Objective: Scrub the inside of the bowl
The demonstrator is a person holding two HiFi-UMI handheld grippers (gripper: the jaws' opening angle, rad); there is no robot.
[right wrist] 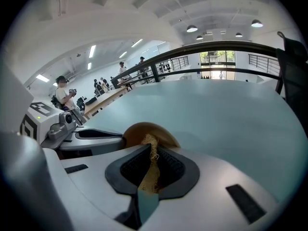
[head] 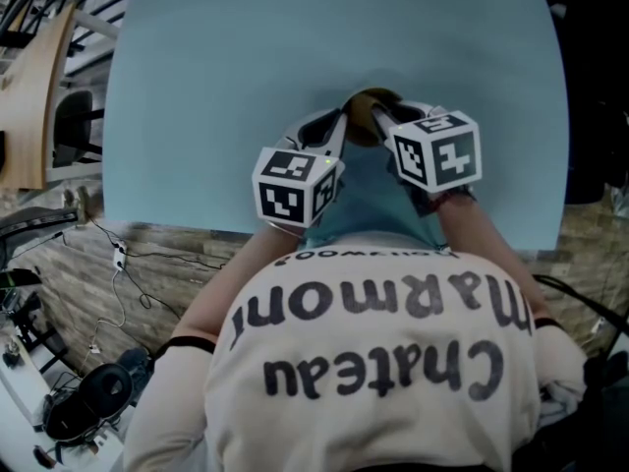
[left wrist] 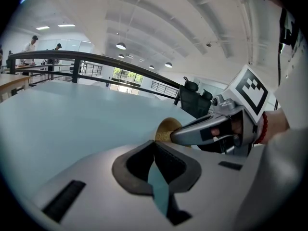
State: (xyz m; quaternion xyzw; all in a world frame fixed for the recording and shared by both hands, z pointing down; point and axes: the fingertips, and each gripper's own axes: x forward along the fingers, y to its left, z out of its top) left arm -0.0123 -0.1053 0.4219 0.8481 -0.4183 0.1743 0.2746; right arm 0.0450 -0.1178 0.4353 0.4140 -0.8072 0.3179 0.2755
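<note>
A small brown wooden bowl (head: 371, 104) sits on the light blue table (head: 197, 87), close to its near edge. My left gripper (head: 337, 128) comes in from the left, shut on the bowl's left rim (left wrist: 166, 128), which shows just past its closed jaws (left wrist: 155, 146). My right gripper (head: 381, 118) reaches over the bowl from the right. It is shut on a straw-coloured fibre scrubber (right wrist: 151, 165), whose frayed end hangs over the bowl's (right wrist: 144, 129) inside. The left gripper (right wrist: 96, 134) lies flat against the bowl's left side. Most of the bowl's inside is hidden.
The table's near edge runs just under both marker cubes (head: 295, 187). Cables (head: 118, 259) and dark gear lie on the floor at the left. A wooden bench (head: 39, 96) stands at far left. A black chair (left wrist: 195, 102) and a railing stand beyond the table; people (right wrist: 62, 93) stand far off.
</note>
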